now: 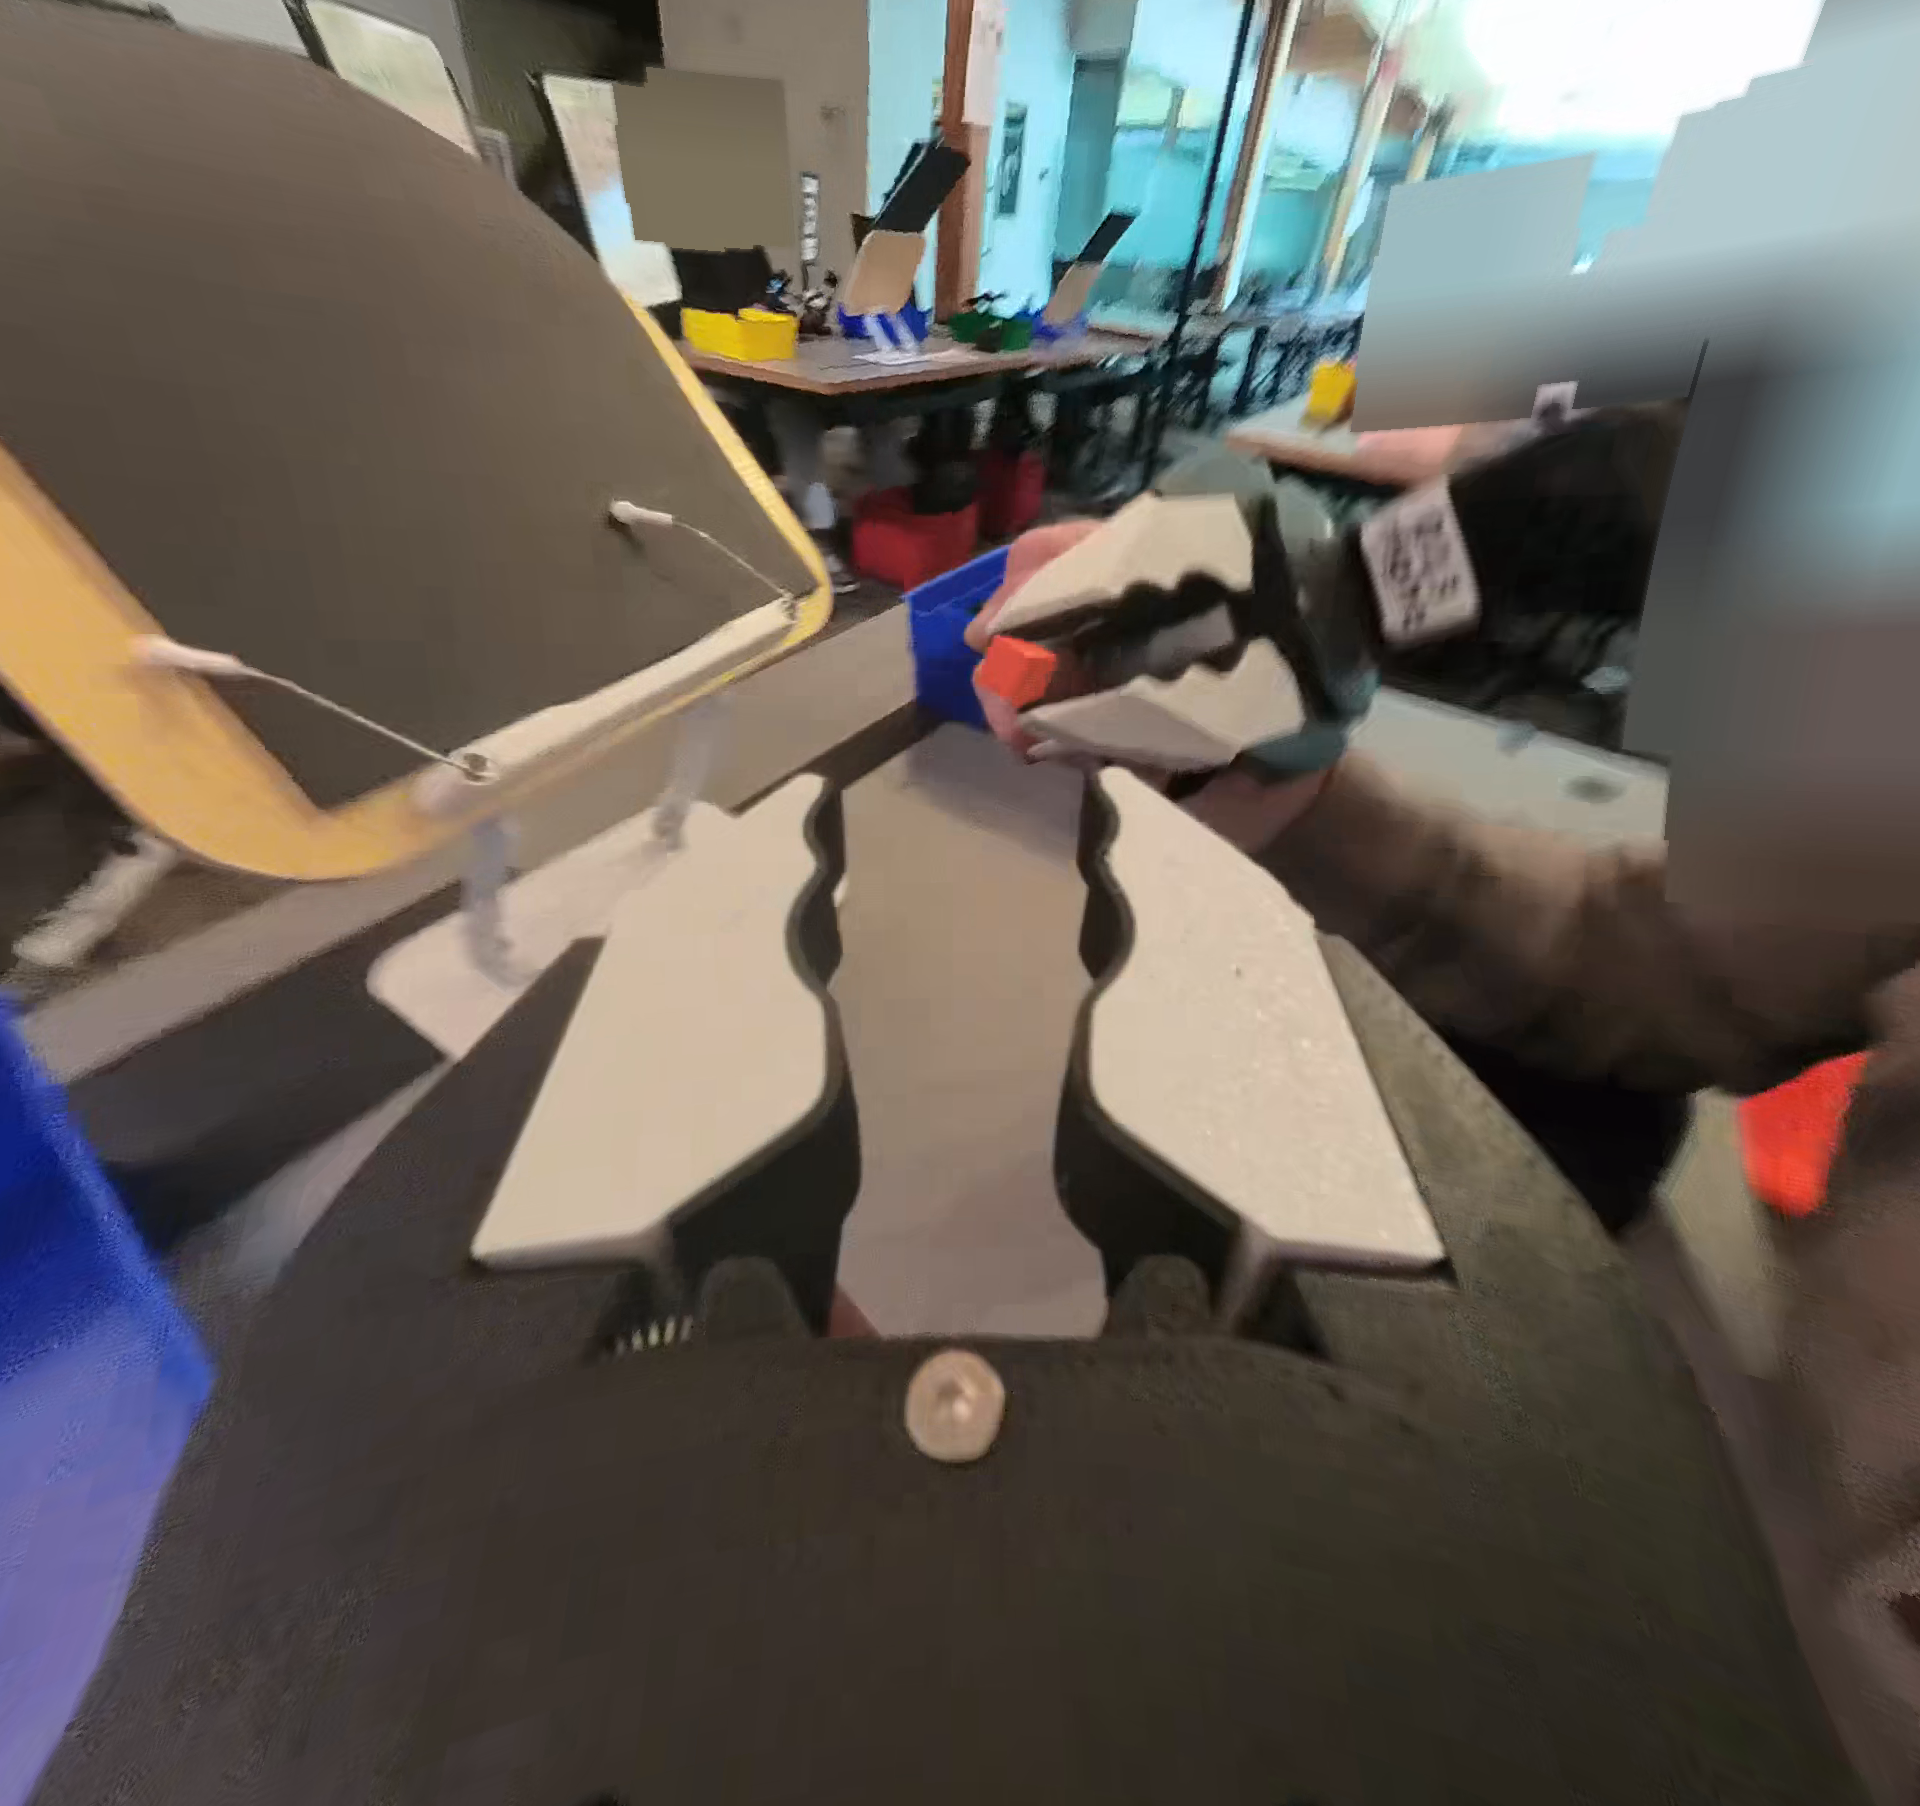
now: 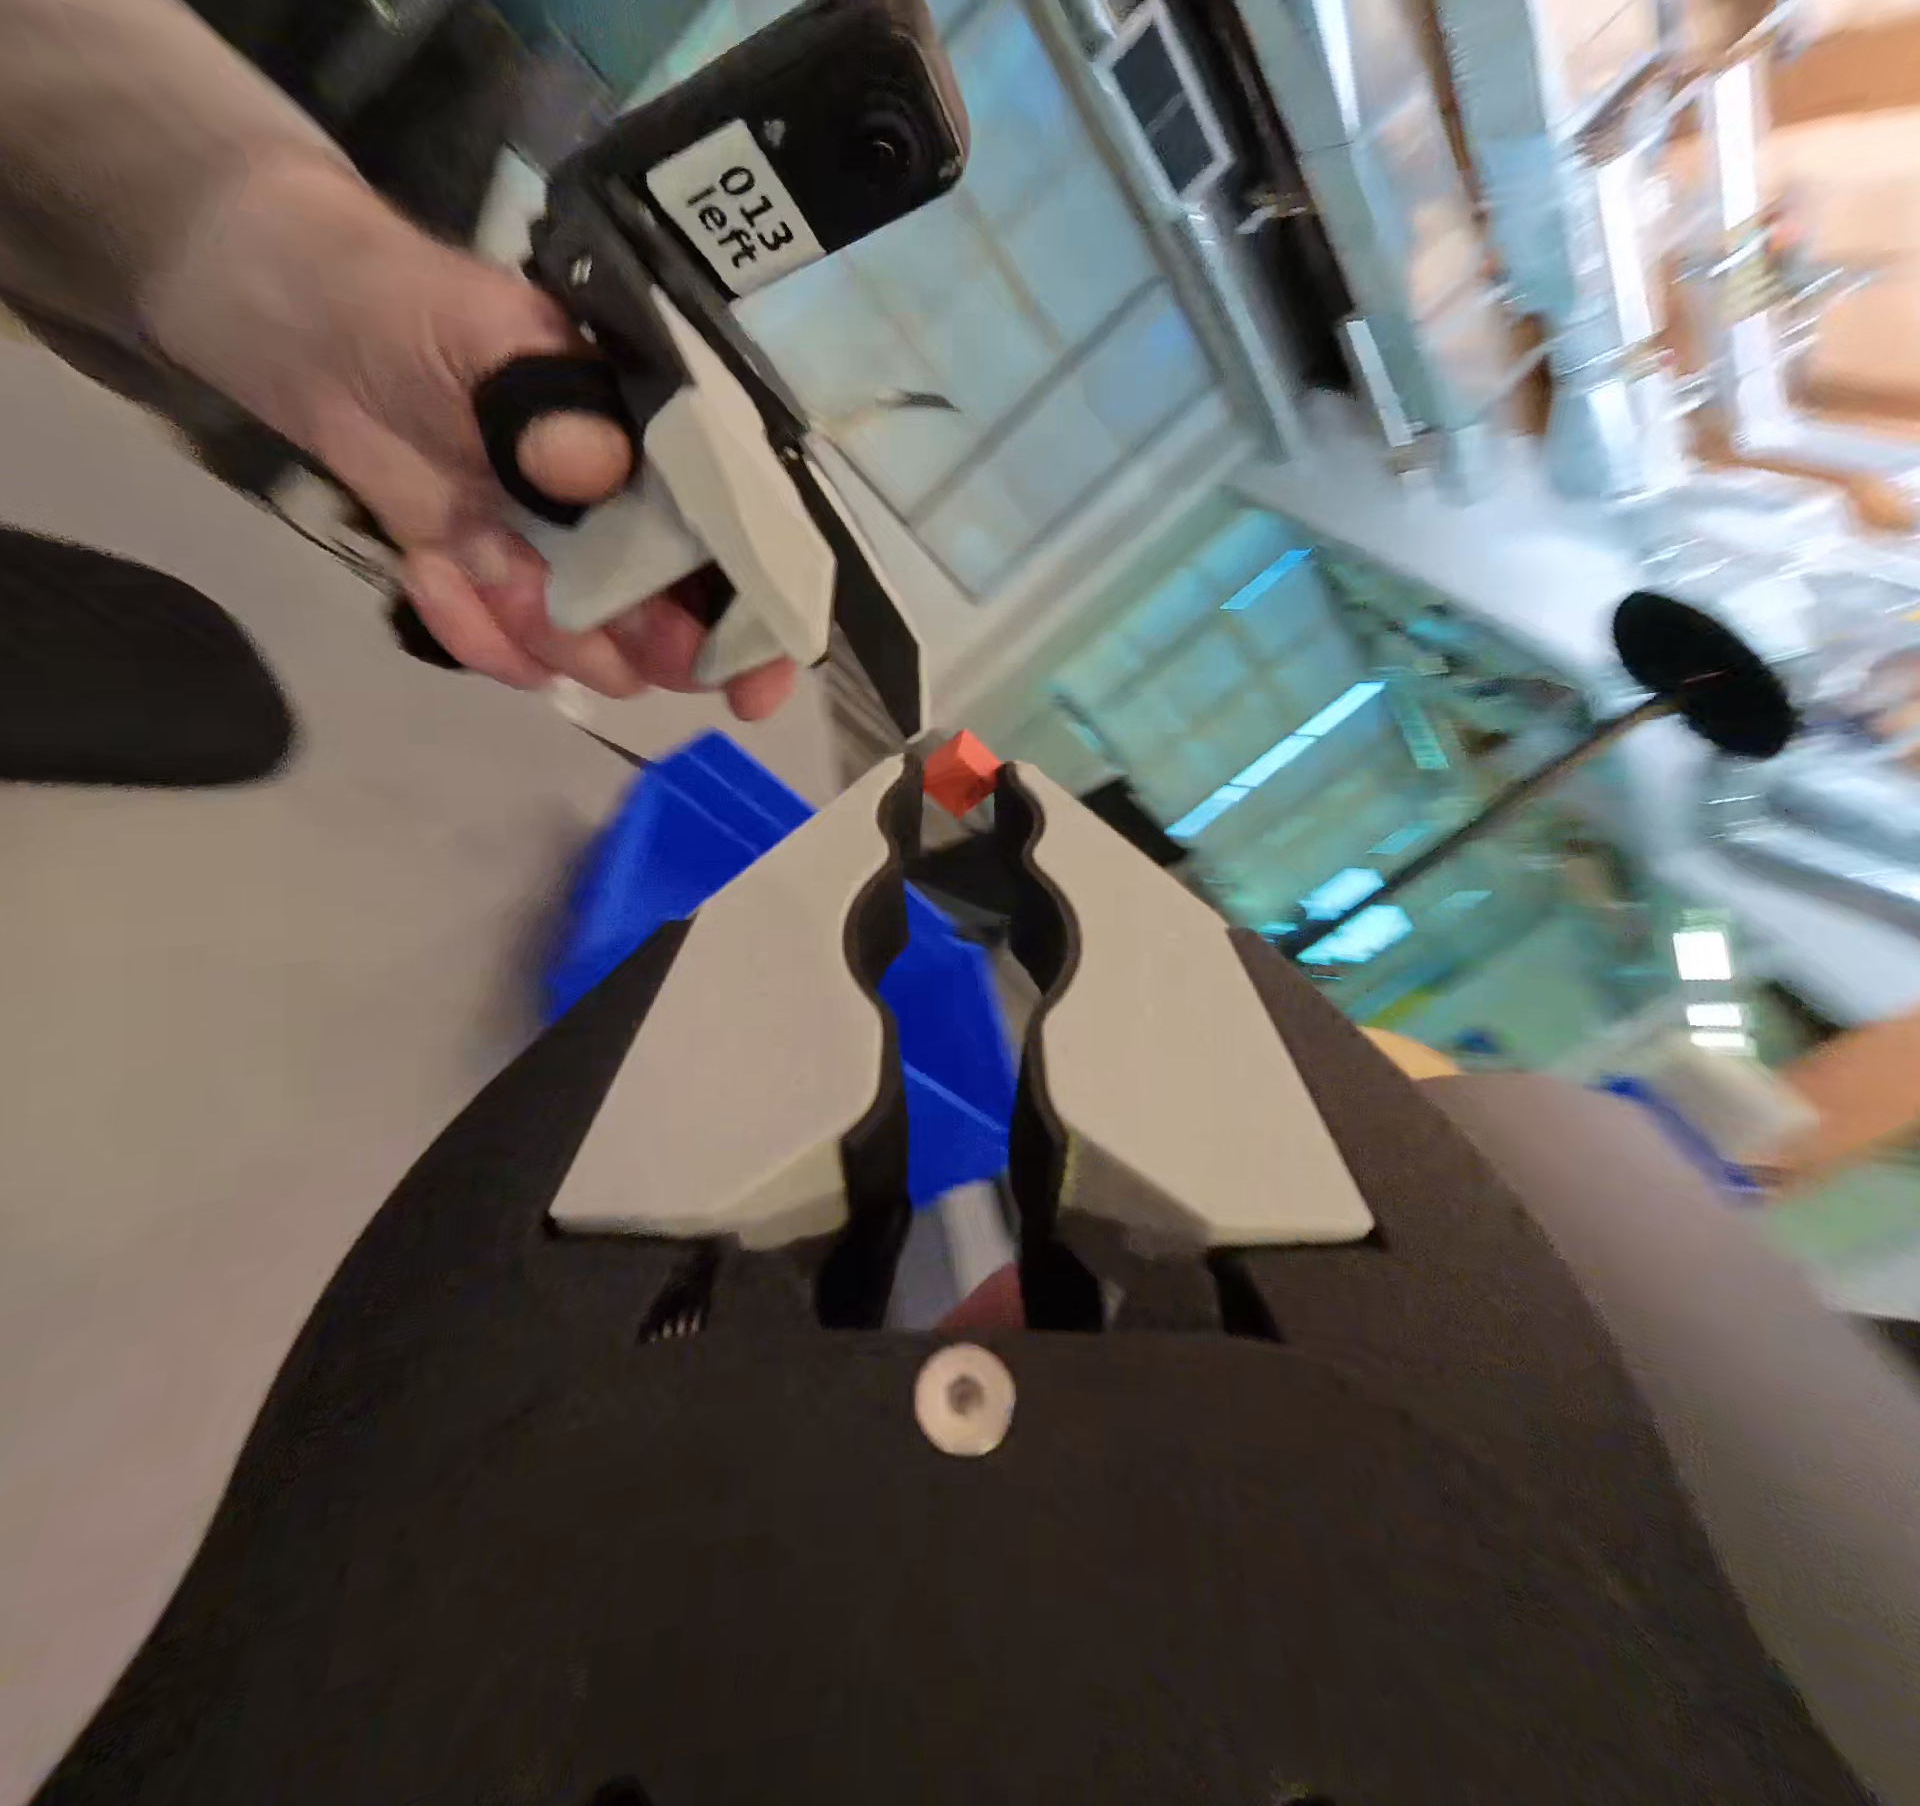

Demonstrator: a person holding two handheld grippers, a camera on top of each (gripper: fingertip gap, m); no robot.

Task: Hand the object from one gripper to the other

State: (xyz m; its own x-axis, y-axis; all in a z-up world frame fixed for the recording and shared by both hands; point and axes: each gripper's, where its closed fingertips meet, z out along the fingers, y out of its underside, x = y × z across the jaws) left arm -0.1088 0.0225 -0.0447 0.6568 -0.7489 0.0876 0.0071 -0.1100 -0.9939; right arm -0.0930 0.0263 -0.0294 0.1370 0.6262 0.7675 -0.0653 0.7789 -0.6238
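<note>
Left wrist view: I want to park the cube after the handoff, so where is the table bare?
Bare grey table shows between and ahead of the open left gripper. It is crowded further out: the clear stand's white base to the left, the blue bin ahead, and the right gripper holding the orange cube.

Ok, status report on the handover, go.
Right gripper shut on orange cube. Left gripper open, empty, close to cube. Blue bin below, nothing blocking.

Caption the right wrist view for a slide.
Right gripper pinches a small orange cube at its fingertips, left gripper close above.
</note>
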